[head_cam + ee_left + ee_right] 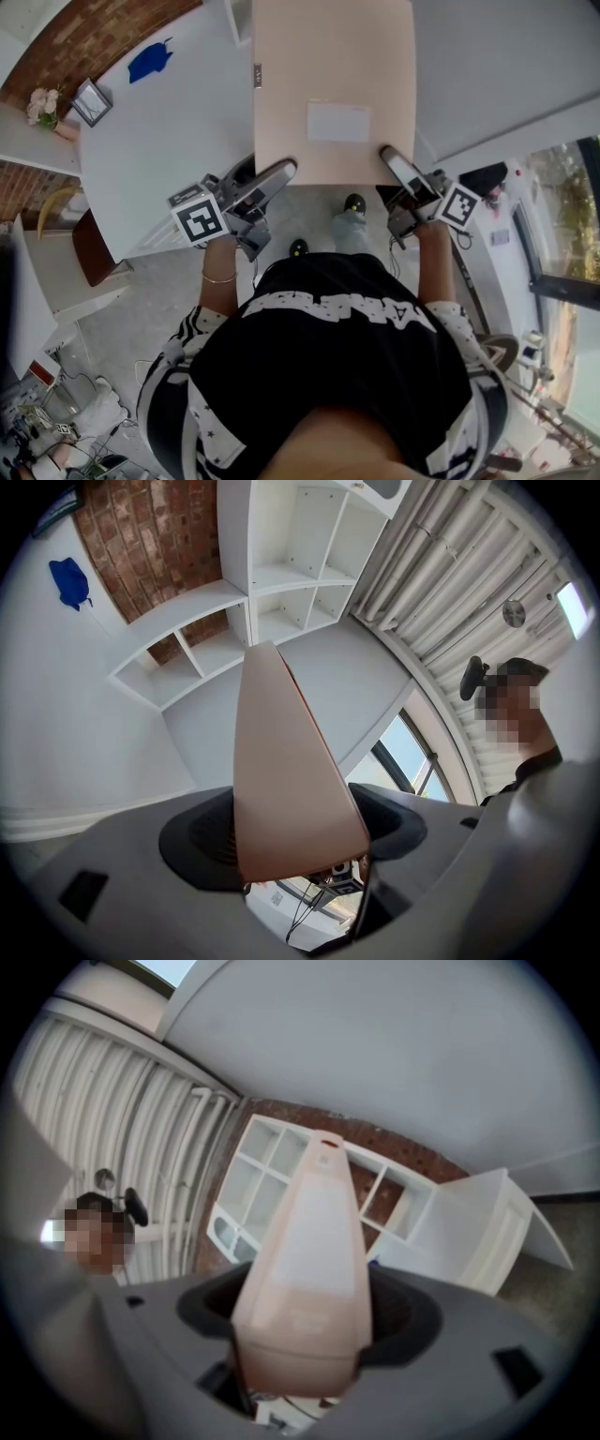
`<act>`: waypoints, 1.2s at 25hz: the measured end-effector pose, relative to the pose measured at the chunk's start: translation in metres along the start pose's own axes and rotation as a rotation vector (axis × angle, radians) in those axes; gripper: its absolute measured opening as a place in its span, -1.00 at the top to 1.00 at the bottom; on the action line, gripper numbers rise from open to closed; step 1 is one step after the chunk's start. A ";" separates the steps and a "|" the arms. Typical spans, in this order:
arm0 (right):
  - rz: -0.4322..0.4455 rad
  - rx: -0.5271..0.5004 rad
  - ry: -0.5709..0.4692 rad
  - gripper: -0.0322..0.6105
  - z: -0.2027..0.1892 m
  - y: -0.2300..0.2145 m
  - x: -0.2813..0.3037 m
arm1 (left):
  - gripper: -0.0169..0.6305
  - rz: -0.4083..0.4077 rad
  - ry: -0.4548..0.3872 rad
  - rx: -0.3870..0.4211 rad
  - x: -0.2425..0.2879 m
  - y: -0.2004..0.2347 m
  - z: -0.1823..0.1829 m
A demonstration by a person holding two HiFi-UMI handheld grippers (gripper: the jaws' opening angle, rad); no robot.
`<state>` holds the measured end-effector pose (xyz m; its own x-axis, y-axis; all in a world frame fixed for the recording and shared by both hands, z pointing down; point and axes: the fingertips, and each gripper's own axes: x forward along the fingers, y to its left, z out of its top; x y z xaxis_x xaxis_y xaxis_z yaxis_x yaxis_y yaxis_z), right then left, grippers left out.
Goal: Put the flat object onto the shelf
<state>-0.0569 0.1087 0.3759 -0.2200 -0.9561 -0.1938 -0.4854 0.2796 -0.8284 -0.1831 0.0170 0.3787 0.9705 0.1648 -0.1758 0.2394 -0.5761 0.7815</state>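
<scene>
Beige board (334, 75) — white label (338, 122), print unreadable — clamped by left hand-held gripper (279, 171) and right hand-held gripper (390, 156); shelf (281, 574) ahead.

The floor (159, 281) under me is pale grey. On my left stands a broad white table (159, 150) with a blue thing (150, 62) lying on it, and a brown chair (89, 248) sits by its near corner. Past the table rises a red brick wall (84, 37). A white shelf unit (281, 583) of open cubbies stands against that wall, and brick shows through its lower openings. Daylight comes through a dark-framed window (579, 225) on my right.
</scene>
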 end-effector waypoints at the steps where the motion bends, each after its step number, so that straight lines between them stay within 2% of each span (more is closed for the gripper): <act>1: 0.004 0.001 0.004 -0.20 0.003 -0.002 0.001 | -0.13 0.000 -0.008 0.002 0.003 0.000 0.002; 30: 0.130 0.077 0.156 -0.20 0.094 -0.081 0.060 | -0.13 0.155 -0.161 0.052 0.076 0.055 0.049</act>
<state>0.0487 0.0201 0.3813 -0.4072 -0.8857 -0.2228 -0.3797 0.3860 -0.8407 -0.0943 -0.0416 0.3789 0.9867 -0.0562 -0.1528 0.0845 -0.6255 0.7756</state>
